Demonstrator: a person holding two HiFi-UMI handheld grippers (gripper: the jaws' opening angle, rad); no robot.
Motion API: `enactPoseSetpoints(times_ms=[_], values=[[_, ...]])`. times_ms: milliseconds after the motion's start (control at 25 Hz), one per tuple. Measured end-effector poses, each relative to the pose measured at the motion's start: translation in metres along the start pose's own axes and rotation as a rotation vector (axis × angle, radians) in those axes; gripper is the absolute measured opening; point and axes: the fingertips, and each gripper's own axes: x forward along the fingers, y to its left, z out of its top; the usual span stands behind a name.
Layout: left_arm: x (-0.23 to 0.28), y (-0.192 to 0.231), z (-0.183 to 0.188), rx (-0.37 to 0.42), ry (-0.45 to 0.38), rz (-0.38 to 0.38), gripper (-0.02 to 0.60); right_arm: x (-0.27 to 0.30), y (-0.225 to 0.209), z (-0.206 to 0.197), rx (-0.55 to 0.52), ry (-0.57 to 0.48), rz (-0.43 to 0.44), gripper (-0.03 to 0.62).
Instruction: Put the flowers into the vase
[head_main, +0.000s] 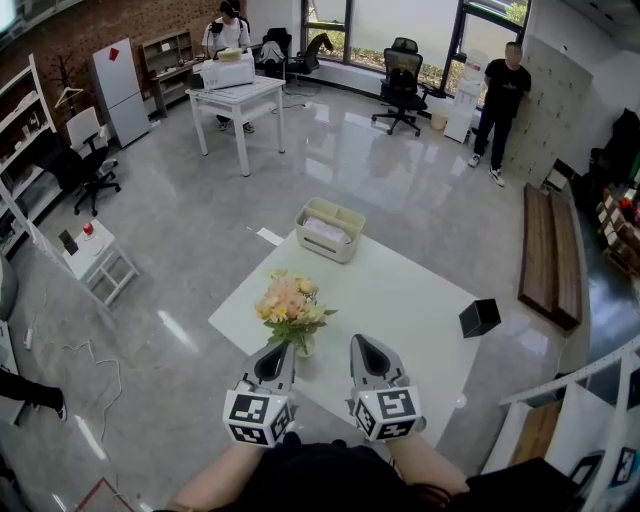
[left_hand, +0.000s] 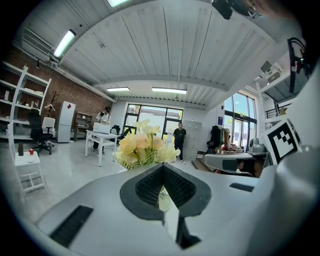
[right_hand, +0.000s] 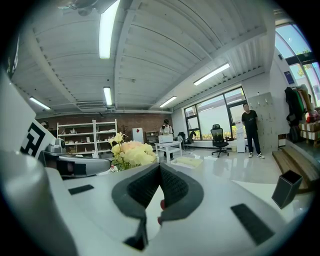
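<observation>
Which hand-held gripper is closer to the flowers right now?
The left hand-held gripper: its tip sits right by the flowers, while the right hand-held gripper stands off to the side.

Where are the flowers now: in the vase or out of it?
In the vase. The bouquet stands upright, its stems running down into the vase's mouth, on the white table.

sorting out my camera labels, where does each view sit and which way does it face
Head view: on the person's head, steeply down at the table and flowers; forearms, left gripper, right gripper show.
Left gripper view: on the left gripper, facing the flowers past its shut jaws.
Right gripper view: on the right gripper, facing across the table; shut jaws show.
Shared: flowers in all three.
</observation>
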Motion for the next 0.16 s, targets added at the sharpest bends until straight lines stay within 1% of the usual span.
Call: enactPoseSetpoints(times_ms=[160], values=[[-0.0012,0.0004,0.0009,0.002,0.001,0.001,0.005,-0.0003,0.0019,0.0009,0.000,0.004,0.005,0.003]])
